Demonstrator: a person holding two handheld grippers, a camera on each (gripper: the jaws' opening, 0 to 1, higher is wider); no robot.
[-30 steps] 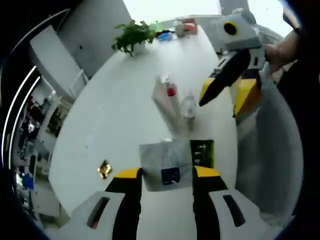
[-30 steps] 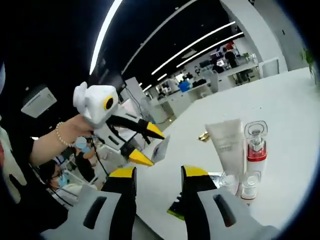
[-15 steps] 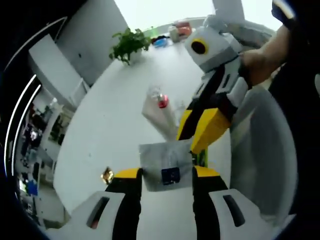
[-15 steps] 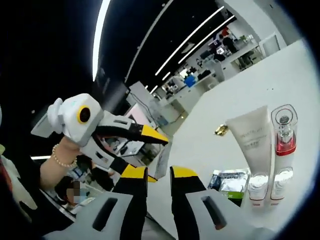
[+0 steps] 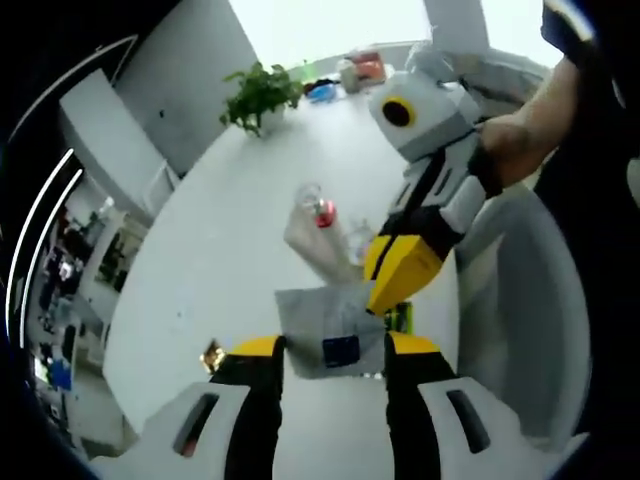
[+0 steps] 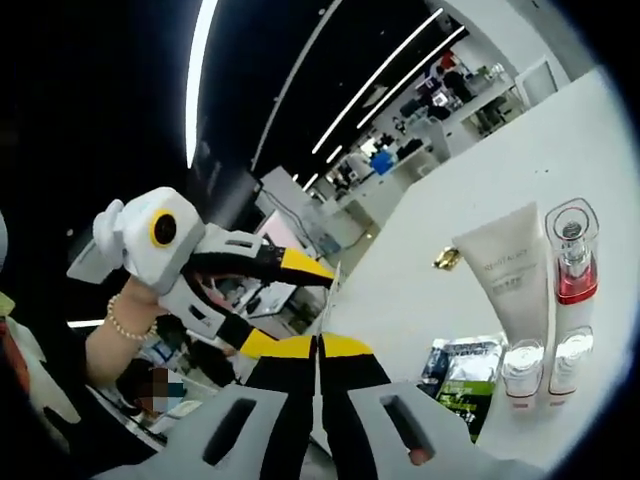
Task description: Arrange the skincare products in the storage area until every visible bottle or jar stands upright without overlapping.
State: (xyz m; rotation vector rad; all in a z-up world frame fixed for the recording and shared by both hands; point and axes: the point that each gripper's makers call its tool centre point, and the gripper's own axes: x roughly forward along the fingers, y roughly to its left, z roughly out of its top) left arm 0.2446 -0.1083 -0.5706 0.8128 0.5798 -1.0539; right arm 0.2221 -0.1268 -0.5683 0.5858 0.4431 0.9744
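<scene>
A flat silver sachet (image 5: 328,325) with a dark blue square spans the gap between the jaws of my left gripper (image 5: 335,346), which grips it by its side edges above the white table (image 5: 220,240). My right gripper (image 5: 395,275) comes in from the right and is shut on the sachet's upper right corner. In the right gripper view my right gripper (image 6: 318,345) pinches the sachet (image 6: 328,295) edge-on, with the left gripper (image 6: 283,303) just behind. A white tube (image 6: 498,272), a red-necked clear bottle (image 6: 569,265) and two small clear jars (image 6: 523,365) stand upright together.
A green and black packet (image 6: 462,372) lies flat by the jars, also seen as the green packet (image 5: 401,318). A small gold item (image 5: 211,354) lies at the table's near edge. A potted plant (image 5: 262,92) and small items (image 5: 358,68) stand at the far end.
My right gripper swung in from the right and went from open to shut on the sachet's corner. The left gripper kept its hold on the sachet.
</scene>
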